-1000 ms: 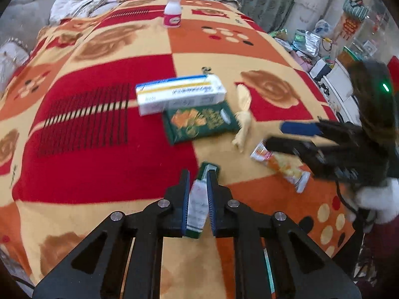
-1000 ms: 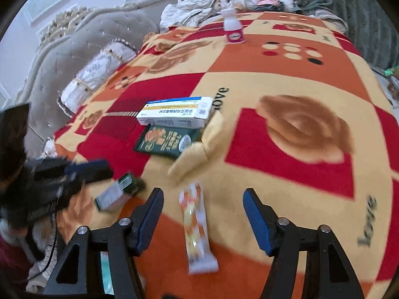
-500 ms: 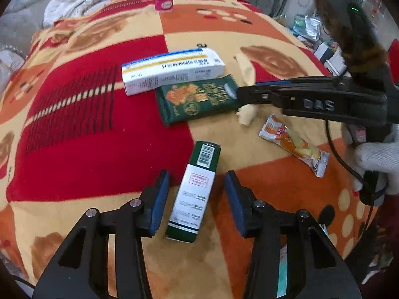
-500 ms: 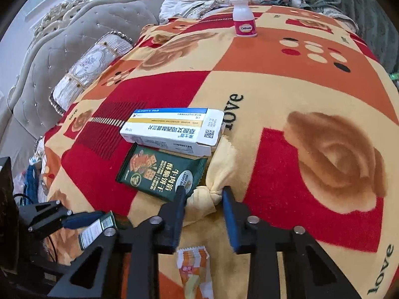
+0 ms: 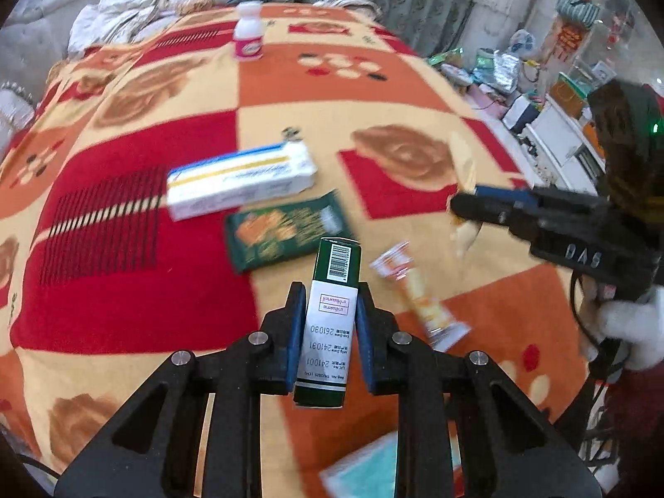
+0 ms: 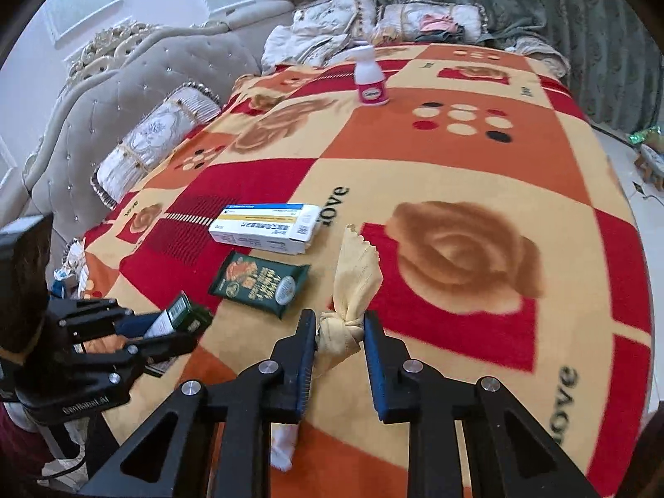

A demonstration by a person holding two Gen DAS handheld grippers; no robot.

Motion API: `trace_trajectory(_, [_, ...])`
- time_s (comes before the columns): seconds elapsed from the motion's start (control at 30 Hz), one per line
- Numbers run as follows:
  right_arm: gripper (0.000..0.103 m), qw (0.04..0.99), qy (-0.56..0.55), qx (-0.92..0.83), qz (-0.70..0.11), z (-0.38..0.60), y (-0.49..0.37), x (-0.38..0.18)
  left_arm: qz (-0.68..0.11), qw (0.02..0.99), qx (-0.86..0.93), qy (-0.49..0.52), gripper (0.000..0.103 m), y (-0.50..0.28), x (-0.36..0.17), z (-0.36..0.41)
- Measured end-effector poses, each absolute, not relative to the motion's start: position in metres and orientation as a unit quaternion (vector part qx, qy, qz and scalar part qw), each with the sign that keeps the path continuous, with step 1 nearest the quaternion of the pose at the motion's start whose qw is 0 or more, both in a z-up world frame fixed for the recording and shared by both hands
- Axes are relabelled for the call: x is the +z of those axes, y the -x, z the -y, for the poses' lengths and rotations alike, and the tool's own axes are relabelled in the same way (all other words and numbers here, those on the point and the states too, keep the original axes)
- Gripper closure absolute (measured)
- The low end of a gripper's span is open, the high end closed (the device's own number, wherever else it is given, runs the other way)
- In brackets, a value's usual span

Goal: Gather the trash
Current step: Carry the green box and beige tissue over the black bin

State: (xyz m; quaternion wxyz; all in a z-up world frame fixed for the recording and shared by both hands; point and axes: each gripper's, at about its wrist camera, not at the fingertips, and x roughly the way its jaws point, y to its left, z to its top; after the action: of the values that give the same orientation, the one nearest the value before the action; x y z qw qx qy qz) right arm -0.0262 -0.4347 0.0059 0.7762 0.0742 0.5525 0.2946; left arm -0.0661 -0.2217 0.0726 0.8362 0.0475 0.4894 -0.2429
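We see our left gripper (image 5: 325,323) closing its jaws on a slim dark-green carton with a white label (image 5: 330,323), the pads pressing its sides, lifted above the red, orange and cream patterned blanket (image 5: 124,311). Our right gripper (image 6: 338,334) pinches a knotted pale-yellow wrapper (image 6: 352,286) at its knot. On the blanket lie a white-and-blue medicine box (image 6: 265,228), a dark-green snack packet (image 6: 259,282) just beside it, an orange-and-white sachet (image 5: 419,294), and farther off a white bottle with a pink label (image 6: 369,79).
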Motion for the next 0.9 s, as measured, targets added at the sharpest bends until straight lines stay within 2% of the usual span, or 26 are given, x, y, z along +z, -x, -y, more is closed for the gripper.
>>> trace_trajectory(0.37, [0.081,0.803,-0.079,0.248,-0.537,0.514,0.059,0.027,-0.471,0.831,-0.289,-0.061,0.082,0.091,0.095,0.306])
trace_trajectory(0.9, [0.081,0.826,-0.108,0.127,-0.539,0.657,0.099,0.024,-0.464,0.797,-0.371,-0.105,0.082,0.126,0.101,0.441])
